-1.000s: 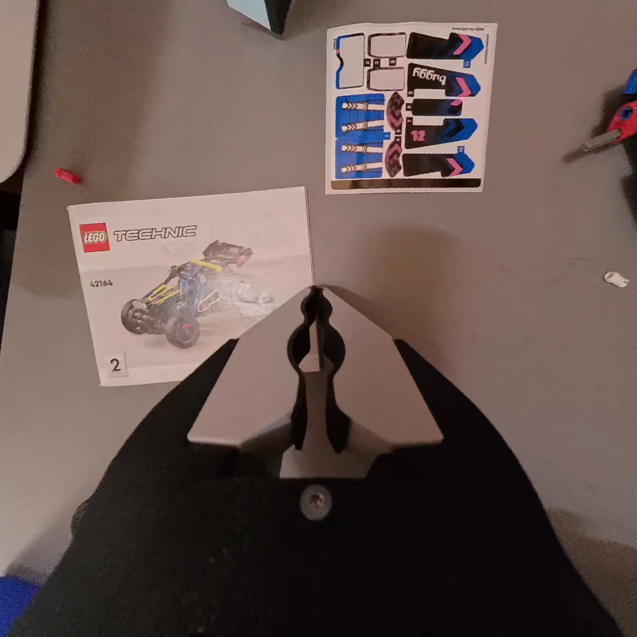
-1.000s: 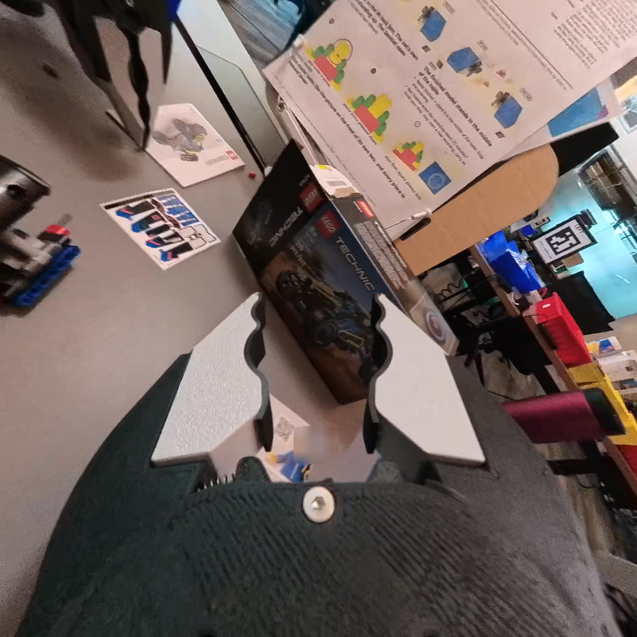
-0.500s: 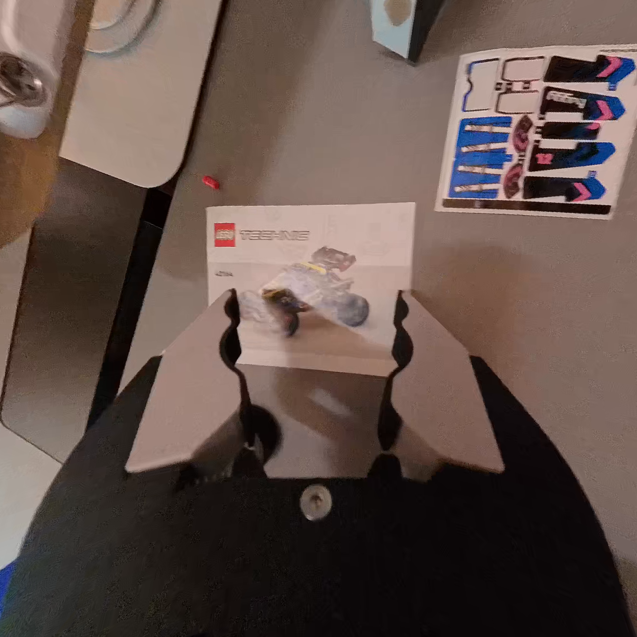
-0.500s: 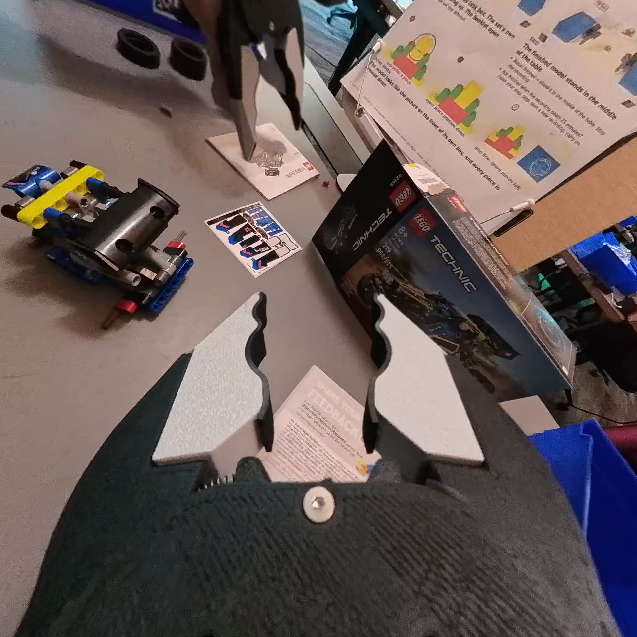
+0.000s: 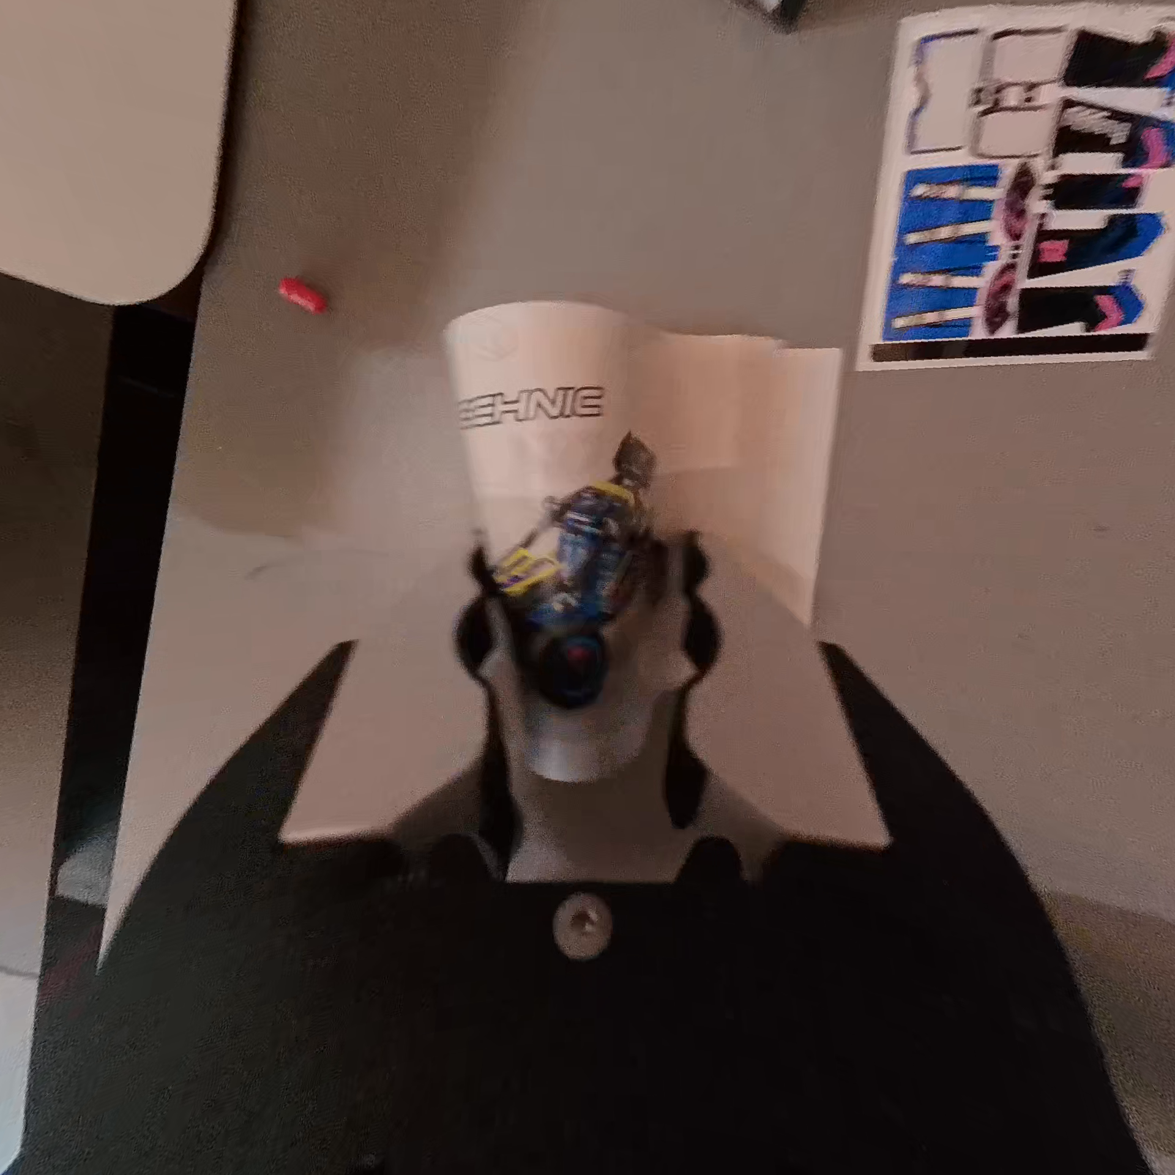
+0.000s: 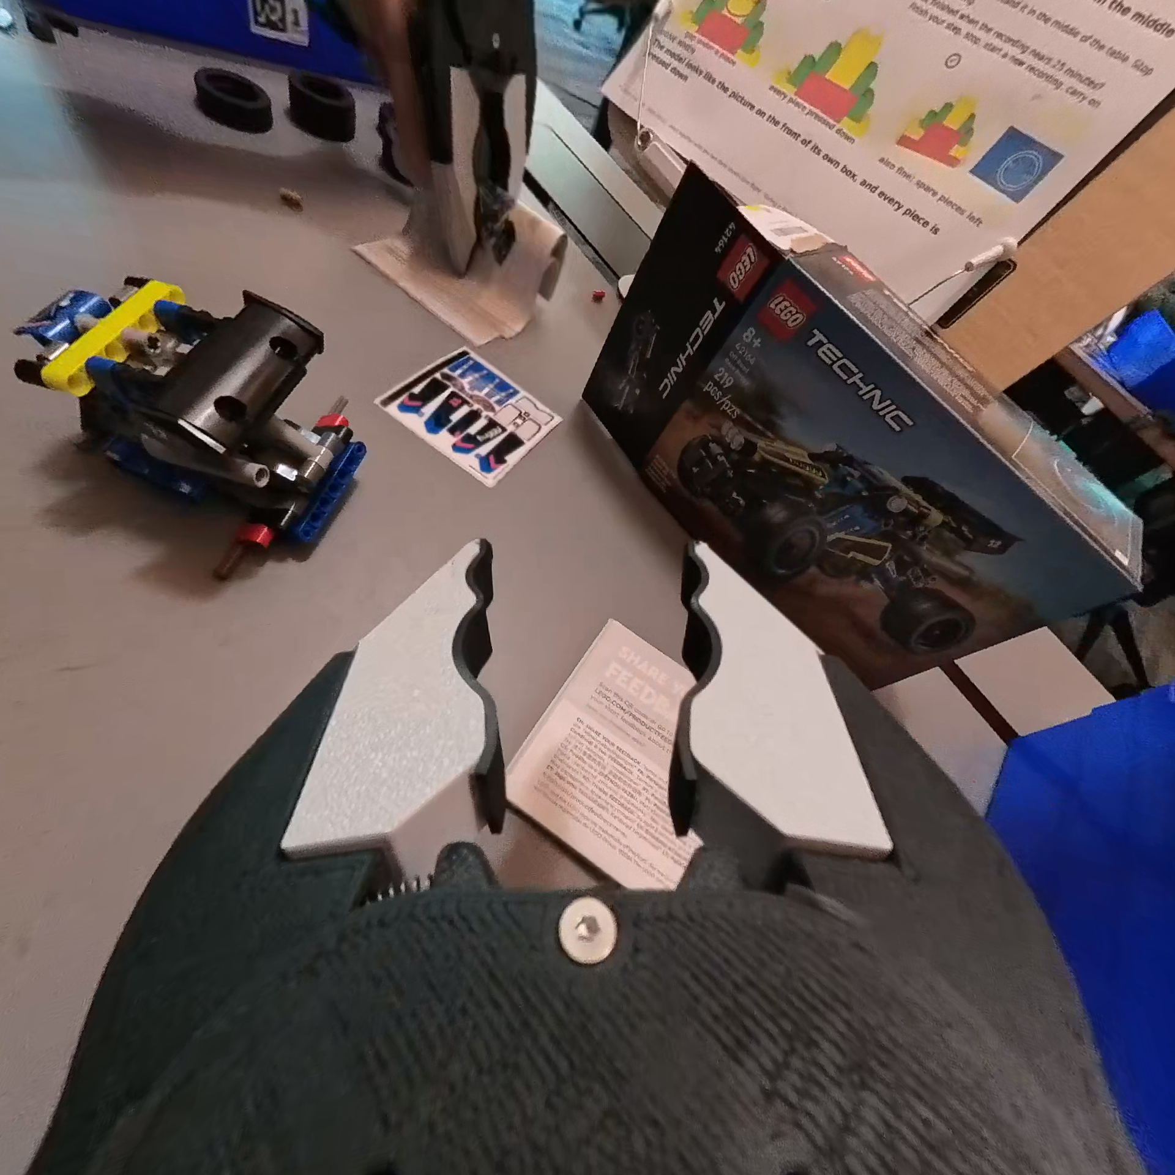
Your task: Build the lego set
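Note:
The instruction booklet (image 5: 534, 407) lies on the grey table. Its cover is buckled up into a hump between my left gripper's fingers. My left gripper (image 5: 585, 559) is pressed down on it with the jaws partly closed, pinching the cover. In the right wrist view the left gripper (image 6: 464, 248) stands upright on the booklet (image 6: 458, 299), whose cover curls up beside it. The partly built model (image 6: 184, 407), black, blue and yellow, sits at the left. My right gripper (image 6: 586, 550) is open and empty above a white leaflet (image 6: 597, 750).
A sticker sheet (image 6: 470, 413) lies between the model and the set box (image 6: 858, 477); it also shows in the left wrist view (image 5: 1030, 191). A small red pin (image 5: 303, 295) lies near the table's left edge. Two black tyres (image 6: 232, 98) sit at the back. A blue bin (image 6: 1093, 890) is on the right.
My left gripper opened, moved over the booklet and closed on its cover, which buckled up. My right gripper swung toward the table, bringing the model into view.

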Demonstrator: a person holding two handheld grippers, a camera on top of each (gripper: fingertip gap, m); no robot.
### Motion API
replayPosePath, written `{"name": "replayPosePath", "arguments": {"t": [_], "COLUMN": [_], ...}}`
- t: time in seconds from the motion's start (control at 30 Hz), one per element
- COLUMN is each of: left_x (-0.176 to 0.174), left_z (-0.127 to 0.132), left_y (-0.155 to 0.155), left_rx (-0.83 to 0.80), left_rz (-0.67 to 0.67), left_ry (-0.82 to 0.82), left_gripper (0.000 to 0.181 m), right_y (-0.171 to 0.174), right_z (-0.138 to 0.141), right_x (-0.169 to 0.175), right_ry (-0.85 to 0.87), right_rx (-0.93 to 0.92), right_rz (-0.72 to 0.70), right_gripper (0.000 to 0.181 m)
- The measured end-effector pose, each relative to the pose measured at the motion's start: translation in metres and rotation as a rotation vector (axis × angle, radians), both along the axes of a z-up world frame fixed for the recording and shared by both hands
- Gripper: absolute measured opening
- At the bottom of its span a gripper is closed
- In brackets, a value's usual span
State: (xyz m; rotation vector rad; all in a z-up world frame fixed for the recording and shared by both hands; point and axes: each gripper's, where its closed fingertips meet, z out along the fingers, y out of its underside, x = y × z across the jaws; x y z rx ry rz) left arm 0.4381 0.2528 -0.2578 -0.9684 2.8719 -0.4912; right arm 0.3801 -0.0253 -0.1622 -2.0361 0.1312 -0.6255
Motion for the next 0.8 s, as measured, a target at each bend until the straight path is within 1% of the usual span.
{"name": "replayPosePath", "arguments": {"t": [0.03,0.07,0.1,0.13,0.17,0.2,0.23,0.3,0.33,0.37,0.4,0.43,0.47,0.5,0.53,0.6,0.67,0.7,0.73,0.8], "left_x": [-0.002,-0.002,-0.004,-0.008,-0.01,-0.012,-0.013,-0.022,-0.032,-0.043,-0.055,-0.068,-0.083,-0.098,-0.112,-0.133,-0.153,-0.161,-0.167,-0.17], "left_z": [0.003,0.004,0.006,0.013,0.024,0.042,0.065,0.12,0.149,0.179,0.206,0.227,0.238,0.241,0.238,0.226,0.214,0.21,0.205,0.191], "left_y": [-0.005,-0.006,-0.007,-0.01,-0.011,-0.011,-0.011,-0.008,-0.014,-0.027,-0.046,-0.071,-0.101,-0.133,-0.165,-0.225,-0.275,-0.295,-0.31,-0.33], "left_rx": [-0.022,-0.014,-0.017,-0.04,-0.068,-0.102,-0.135,-0.174,-0.209,-0.267,-0.345,-0.43,-0.51,-0.582,-0.651,-0.789,-0.944,-1.017,-1.067,-1.093], "left_rz": [0.002,0.016,0.024,0.038,0.066,0.101,0.143,0.226,0.238,0.245,0.245,0.226,0.187,0.143,0.101,0.045,-0.015,-0.034,-0.055,-0.073], "left_ry": [-0.029,-0.077,-0.114,-0.139,-0.178,-0.234,-0.303,-0.466,-0.537,-0.602,-0.653,-0.674,-0.654,-0.606,-0.555,-0.456,-0.328,-0.268,-0.218,-0.177], "left_gripper": [0.033,0.034,0.031,0.023,0.024,0.022,0.022,0.021,0.02,0.02,0.021,0.02,0.022,0.024,0.027,0.029,0.03,0.031,0.032,0.036], "right_y": [0.002,0.004,0.004,0.003,0.0,-0.004,-0.008,-0.017,-0.021,-0.025,-0.027,-0.028,-0.026,-0.023,-0.02,-0.018,-0.02,-0.023,-0.028,-0.042], "right_z": [0.002,0.004,0.004,0.005,0.007,0.01,0.014,0.026,0.032,0.04,0.048,0.056,0.064,0.072,0.078,0.09,0.089,0.09,0.094,0.1], "right_x": [0.0,0.0,0.001,0.001,0.002,0.002,-0.001,-0.01,-0.015,-0.023,-0.031,-0.039,-0.046,-0.054,-0.062,-0.077,-0.092,-0.1,-0.105,-0.12], "right_ry": [0.002,0.003,0.001,-0.002,-0.006,-0.01,-0.011,0.0,0.009,0.028,0.067,0.124,0.19,0.263,0.34,0.474,0.566,0.585,0.583,0.549], "right_rx": [0.016,0.024,0.026,0.021,0.015,0.014,0.019,0.046,0.078,0.129,0.199,0.287,0.388,0.49,0.581,0.726,0.766,0.781,0.816,0.857], "right_rz": [-0.001,-0.002,-0.006,-0.012,-0.023,-0.037,-0.043,-0.047,-0.051,-0.047,-0.039,-0.027,-0.004,0.029,0.067,0.156,0.218,0.253,0.272,0.325], "right_gripper": [0.059,0.059,0.058,0.059,0.059,0.059,0.059,0.059,0.059,0.06,0.06,0.063,0.068,0.072,0.071,0.072,0.075,0.075,0.067,0.021]}}
